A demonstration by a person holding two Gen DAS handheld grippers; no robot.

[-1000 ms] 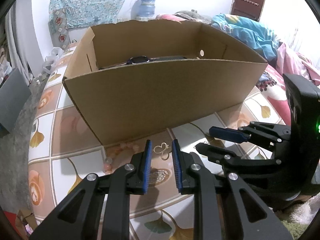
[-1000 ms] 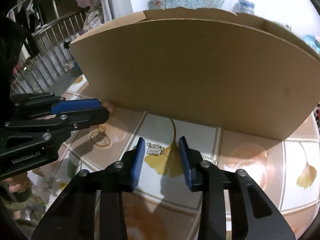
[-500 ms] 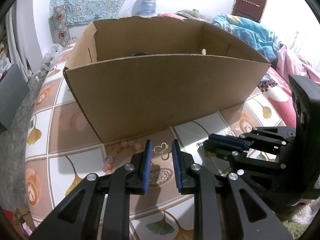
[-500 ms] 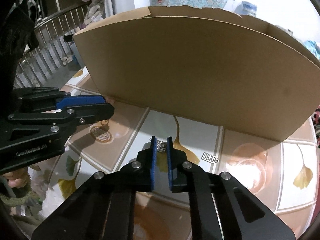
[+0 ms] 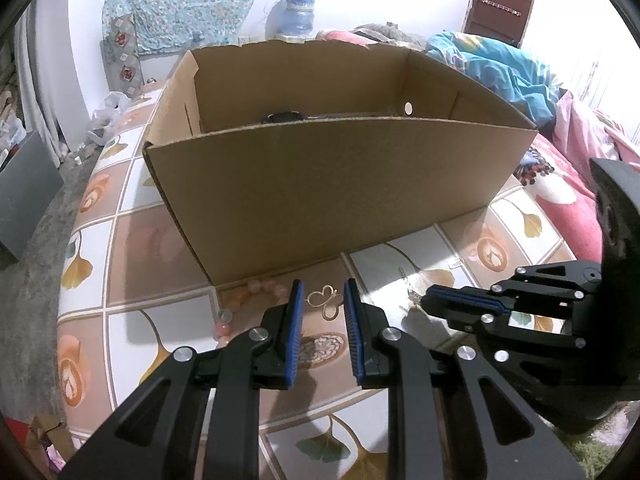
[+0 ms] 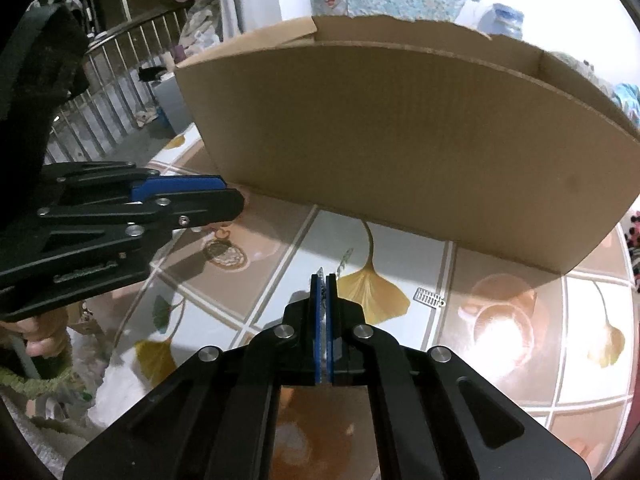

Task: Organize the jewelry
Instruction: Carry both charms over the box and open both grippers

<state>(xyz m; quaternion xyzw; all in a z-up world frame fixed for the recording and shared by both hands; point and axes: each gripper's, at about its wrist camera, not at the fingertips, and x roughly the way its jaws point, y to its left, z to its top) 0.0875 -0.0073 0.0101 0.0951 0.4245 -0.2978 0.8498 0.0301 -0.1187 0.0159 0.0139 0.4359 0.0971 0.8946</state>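
Two grippers in front of the cardboard box [image 5: 340, 184] | my right gripper [image 6: 325, 280] clamps a small silver earring [image 6: 320, 273] off the tabletop before the box | left gripper [image 5: 320, 300] narrowly parted, empty, over a gold butterfly ring [image 5: 325, 299] near the box | step: pickup | next, I judge: lift over the box wall, release inside.

Bright, sharp, glare-spotted, fisheye-warped edges

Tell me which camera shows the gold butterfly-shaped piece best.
The left wrist view. There the gold butterfly piece lies on the table in plain sight, framed by the left gripper and its open fingers. The right wrist view shows none of it clearly; the left gripper covers that spot.
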